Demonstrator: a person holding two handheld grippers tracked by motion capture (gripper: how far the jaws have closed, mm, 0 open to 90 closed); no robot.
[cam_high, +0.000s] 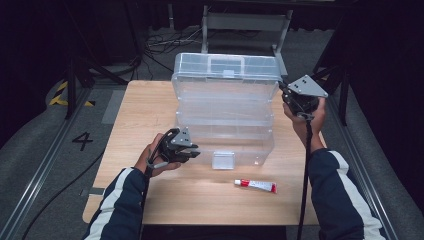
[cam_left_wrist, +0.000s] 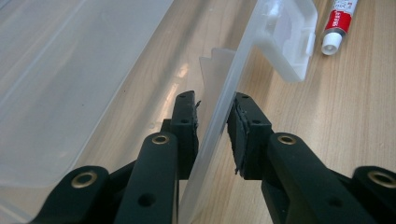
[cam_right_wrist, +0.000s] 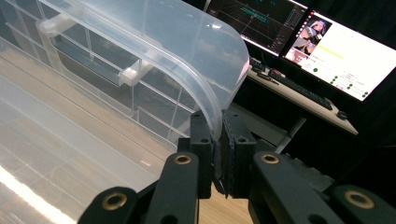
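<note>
- Your right tongs (cam_right_wrist: 217, 154) are pinched tight on the rounded edge of the clear lid (cam_right_wrist: 154, 51), holding it raised at the far right corner of the box.
- Your left tongs (cam_left_wrist: 212, 128) straddle the front wall of the clear plastic box (cam_high: 225, 117); the gap is narrow, the pads are at the wall or very near it, and I can't tell whether they truly press.
- The box stands open in the middle of the desk (cam_high: 135, 115), its latch flap (cam_high: 223, 160) hanging off the front wall, just beside your left tongs.
- A small red and white tube (cam_high: 255, 186) lies on the desk in front of the box, apart from it.
- You look mid-way through opening the box: lid up, base steadied.
- Next, I'd judge, you free one hand for the tube; keep the lid from dropping when you let go.
</note>
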